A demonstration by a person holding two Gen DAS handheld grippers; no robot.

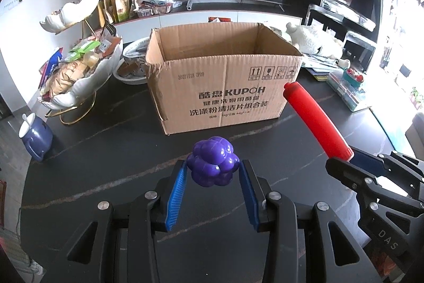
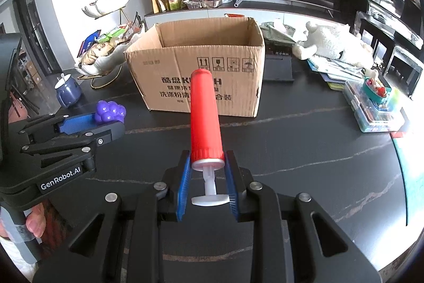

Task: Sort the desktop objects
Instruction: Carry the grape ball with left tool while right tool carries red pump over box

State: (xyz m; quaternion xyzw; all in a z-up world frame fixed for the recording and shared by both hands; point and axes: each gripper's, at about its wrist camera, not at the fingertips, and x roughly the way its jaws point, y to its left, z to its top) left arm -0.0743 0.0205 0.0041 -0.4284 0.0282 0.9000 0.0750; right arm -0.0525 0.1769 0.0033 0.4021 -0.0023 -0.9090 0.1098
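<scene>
My left gripper (image 1: 213, 169) is shut on a purple toy grape bunch (image 1: 213, 165), held above the dark table in front of an open cardboard box (image 1: 225, 81). My right gripper (image 2: 208, 163) is shut on a red tube with a white plunger (image 2: 205, 118), whose red end points at the box (image 2: 196, 65). In the left wrist view the red tube (image 1: 315, 121) sticks up at the right from the right gripper (image 1: 344, 161). In the right wrist view the grape bunch (image 2: 110, 110) shows at the left in the left gripper (image 2: 100, 120). The box interior looks empty where visible.
A white tiered dish of snacks (image 1: 79, 70) and a blue mug (image 1: 35, 135) stand left of the box. A white plush toy (image 2: 334, 41), papers and a clear plastic case (image 2: 376, 108) lie to the right. A hand (image 2: 34, 222) grips the left gripper's handle.
</scene>
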